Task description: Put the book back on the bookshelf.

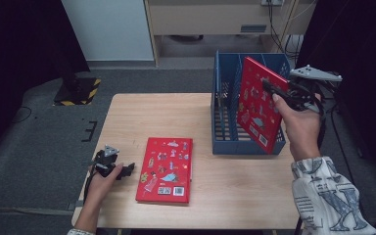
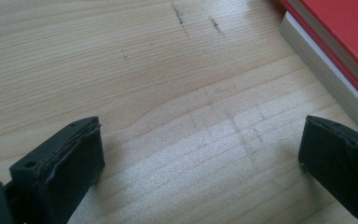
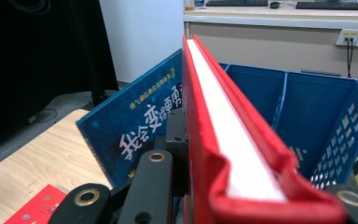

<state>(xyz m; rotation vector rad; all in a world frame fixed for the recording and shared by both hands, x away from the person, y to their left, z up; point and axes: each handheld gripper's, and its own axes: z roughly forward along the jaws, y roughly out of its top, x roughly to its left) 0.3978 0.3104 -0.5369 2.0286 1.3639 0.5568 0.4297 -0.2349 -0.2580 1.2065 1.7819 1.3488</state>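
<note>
blue book (image 3: 135,135) lower half behind claw, flat red book (image 2: 340,56) cut off at edge

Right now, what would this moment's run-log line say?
right tongs: shut on red book, over blue basket | left tongs: open, on table | second red book: flat on table

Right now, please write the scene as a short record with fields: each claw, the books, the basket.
right claw: shut on the raised red book, held tilted over the blue basket
left claw: open, low over the wooden table, holding nothing
second red book: flat on the table
blue book: standing in the basket
</note>
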